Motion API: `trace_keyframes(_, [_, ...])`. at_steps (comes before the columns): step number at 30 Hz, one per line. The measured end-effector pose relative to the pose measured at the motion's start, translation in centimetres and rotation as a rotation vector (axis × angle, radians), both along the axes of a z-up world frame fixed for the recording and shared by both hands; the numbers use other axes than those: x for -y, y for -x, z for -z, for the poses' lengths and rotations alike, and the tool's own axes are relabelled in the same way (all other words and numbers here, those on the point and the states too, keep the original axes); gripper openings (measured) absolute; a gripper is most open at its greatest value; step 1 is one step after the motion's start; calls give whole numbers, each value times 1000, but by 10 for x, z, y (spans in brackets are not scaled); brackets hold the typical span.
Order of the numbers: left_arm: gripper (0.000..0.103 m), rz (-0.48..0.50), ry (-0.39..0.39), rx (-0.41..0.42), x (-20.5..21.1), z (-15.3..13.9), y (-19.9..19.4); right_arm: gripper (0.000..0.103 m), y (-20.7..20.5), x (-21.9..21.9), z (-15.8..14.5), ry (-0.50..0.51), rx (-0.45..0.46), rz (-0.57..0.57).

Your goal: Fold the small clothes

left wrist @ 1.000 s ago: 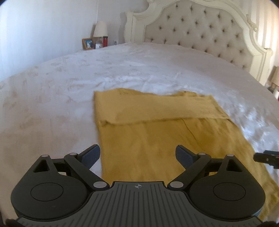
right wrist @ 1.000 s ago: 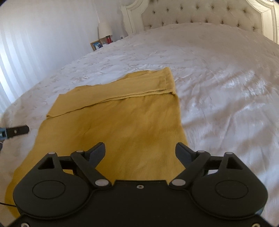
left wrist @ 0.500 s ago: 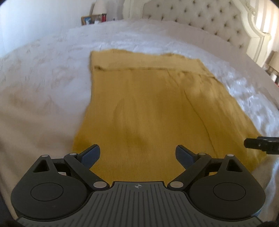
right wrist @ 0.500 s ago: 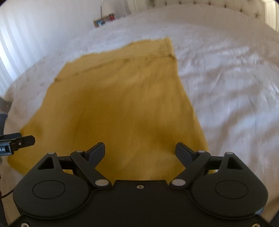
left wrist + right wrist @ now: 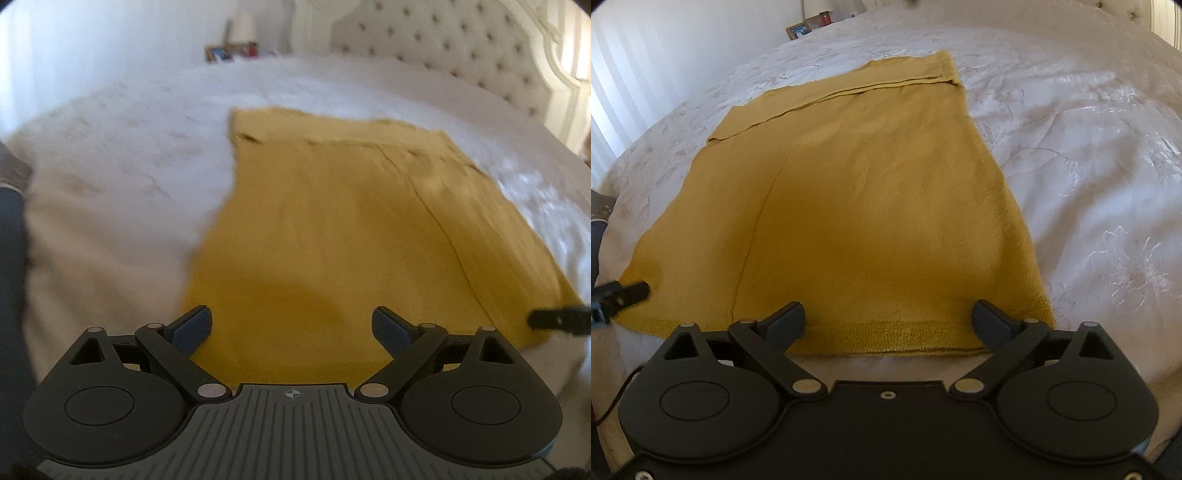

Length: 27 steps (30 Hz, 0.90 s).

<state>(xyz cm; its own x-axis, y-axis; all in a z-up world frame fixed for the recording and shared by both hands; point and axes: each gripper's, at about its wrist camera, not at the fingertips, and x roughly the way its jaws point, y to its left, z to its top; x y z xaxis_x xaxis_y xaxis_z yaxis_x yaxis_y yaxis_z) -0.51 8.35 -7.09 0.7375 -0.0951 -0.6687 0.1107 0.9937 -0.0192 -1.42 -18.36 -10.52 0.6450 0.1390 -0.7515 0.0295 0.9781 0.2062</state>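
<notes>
A mustard-yellow knit garment (image 5: pixel 343 229) (image 5: pixel 871 192) lies flat on the white bedspread, with a folded band along its far end. My left gripper (image 5: pixel 291 325) hovers open over the garment's near left part, nothing between its fingers. My right gripper (image 5: pixel 890 321) hangs just above the near hem at the right corner; its jaws are opening wide and nothing is held between them. A fingertip of the right gripper (image 5: pixel 557 319) pokes in at the right edge of the left wrist view. The left gripper's tip (image 5: pixel 622 291) shows at the garment's near left corner in the right wrist view.
The white embroidered bedspread (image 5: pixel 1089 166) spreads around the garment. A tufted headboard (image 5: pixel 461 48) rises at the far end. A nightstand with a lamp (image 5: pixel 245 22) and a photo frame (image 5: pixel 798 30) stands beside it. A dark sleeve (image 5: pixel 11 258) shows at the left edge.
Both grippers have pulled back toward the garment's near hem and sunk lower. The right gripper's jaws have spread a little wider. The garment itself lies unchanged.
</notes>
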Motion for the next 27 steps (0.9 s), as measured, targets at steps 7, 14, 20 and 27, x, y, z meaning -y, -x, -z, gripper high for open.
trace_keyframes(7, [94, -91, 25, -42, -27, 3, -14, 102, 0, -6, 1, 20, -4, -16])
trace_keyframes(14, [95, -88, 106, -142, -39, 21, -26, 102, 0, -6, 1, 21, -5, -17])
trace_keyframes(20, [96, -73, 112, -147, -38, 23, -28, 102, 0, -6, 1, 28, -9, -16])
trace_keyframes(27, [95, -34, 88, -145, -26, 24, -26, 103, -3, -11, 4, 68, -30, -18])
